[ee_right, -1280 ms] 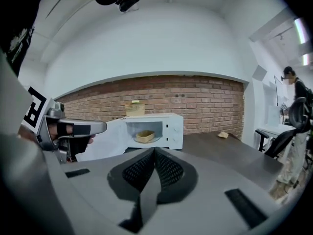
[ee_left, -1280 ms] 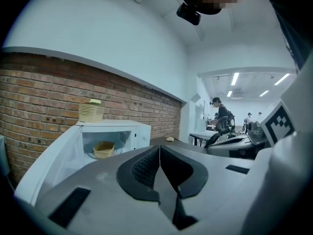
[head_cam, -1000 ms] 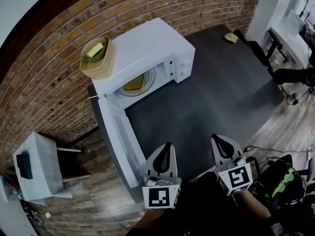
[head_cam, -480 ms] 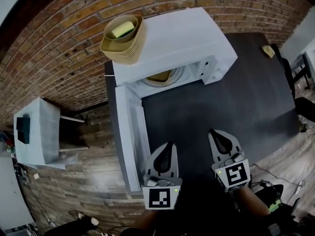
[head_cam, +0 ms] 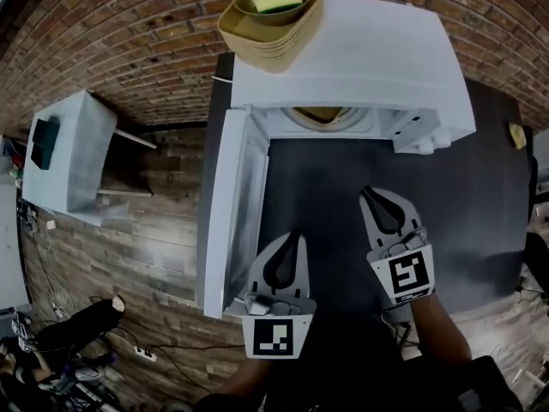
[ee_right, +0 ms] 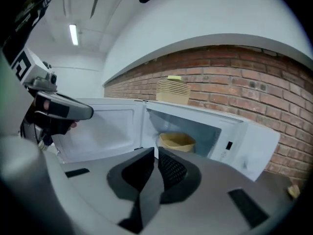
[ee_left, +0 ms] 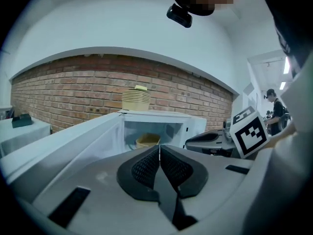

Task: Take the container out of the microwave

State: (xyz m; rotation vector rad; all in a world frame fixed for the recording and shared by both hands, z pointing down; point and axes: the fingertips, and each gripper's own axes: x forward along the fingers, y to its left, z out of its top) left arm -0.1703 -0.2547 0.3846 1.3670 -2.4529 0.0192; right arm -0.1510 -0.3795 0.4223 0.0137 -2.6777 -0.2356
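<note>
A white microwave [head_cam: 360,58] stands on the dark table, its door [head_cam: 225,204] swung open to the left. Inside sits a tan container [head_cam: 319,114], partly hidden under the roof in the head view and plain in the left gripper view [ee_left: 147,140] and the right gripper view [ee_right: 177,141]. My left gripper [head_cam: 292,234] hovers in front of the opening beside the door, shut and empty [ee_left: 159,148]. My right gripper [head_cam: 369,193] is a little further forward, also shut with nothing held [ee_right: 156,153]. Both are still apart from the container.
A stack of tan bowls [head_cam: 273,15] with a yellow sponge on top sits on the microwave's left roof. The dark table [head_cam: 480,196] extends to the right, with a small tan item [head_cam: 516,136] near its edge. A white side table [head_cam: 73,153] stands at the left by the brick wall.
The microwave now lies straight ahead in the head view instead of up to the left. Both grippers have moved closer to its opening, the right one further. Both stayed shut.
</note>
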